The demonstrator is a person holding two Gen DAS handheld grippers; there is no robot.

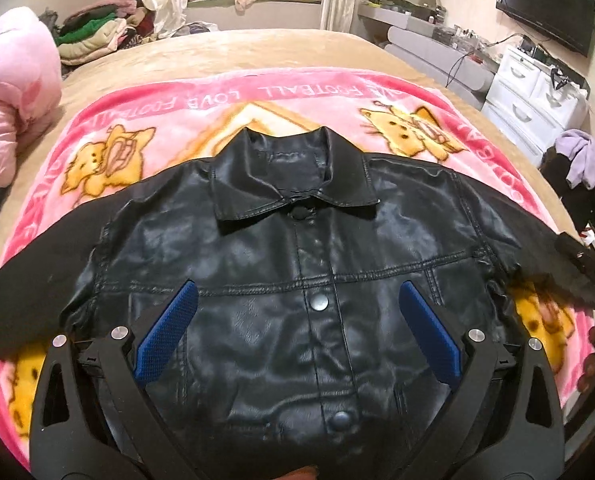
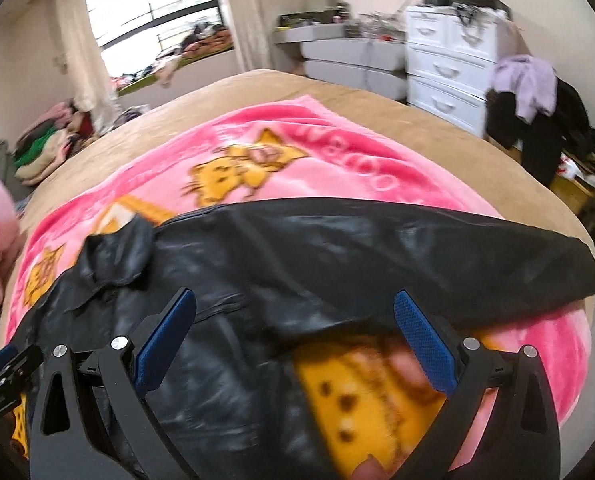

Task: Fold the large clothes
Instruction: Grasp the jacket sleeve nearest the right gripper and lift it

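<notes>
Bed [image 1: 297, 50]: tan cover, running toward 12 o'clock
Blanket [image 1: 201, 98]: pink, cartoon cats, spread flat on the bed
Jacket [image 1: 281, 264]: black leather, front up and snapped closed, on the blanket, collar at 12 o'clock, sleeves out to 3 and 9 o'clock
Left gripper [image 1: 297, 300]: blue fingers spread wide over the chest, holding nothing
Right gripper [image 2: 295, 308]: fingers wide apart over the sleeve near 3 o'clock, empty

Wore black frames on left gripper [image 1: 297, 292] and right gripper [image 2: 295, 300]; blue dimpled pads [image 1: 165, 332]; round silver screws [image 1: 121, 333].
</notes>
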